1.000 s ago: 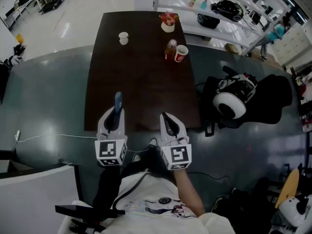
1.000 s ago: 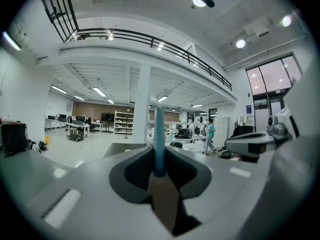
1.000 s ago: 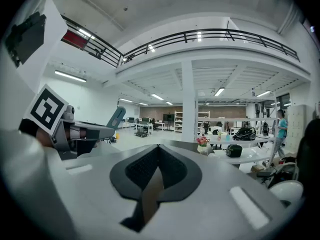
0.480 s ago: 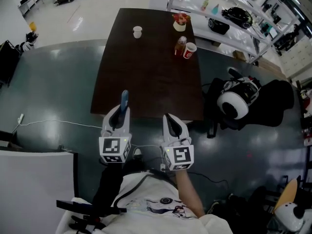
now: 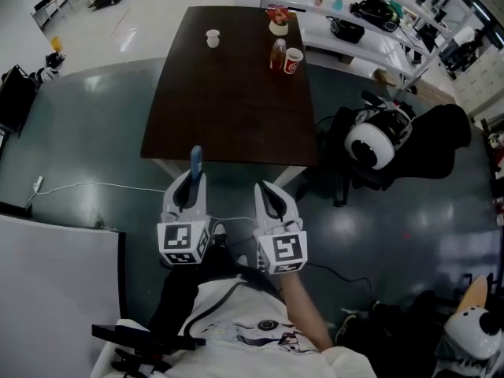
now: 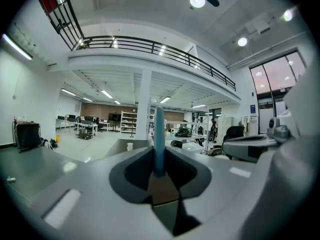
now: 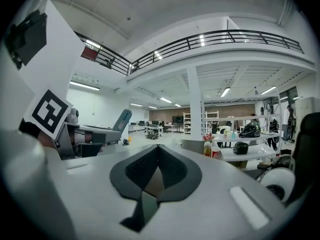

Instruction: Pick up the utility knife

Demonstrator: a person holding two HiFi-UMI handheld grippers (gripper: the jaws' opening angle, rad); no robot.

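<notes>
Now, utility knife (image 6: 159, 134) clamped in left tool (image 5: 190, 181)

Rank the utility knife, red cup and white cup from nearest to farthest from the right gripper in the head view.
1. utility knife, alongside, in the left gripper.
2. red cup, far right of the table.
3. white cup, table's far left.

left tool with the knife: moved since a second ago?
Yes. The left tool, holding the utility knife, has pulled back off the dark table: earlier it overlapped the near edge, now it's over floor.
</notes>
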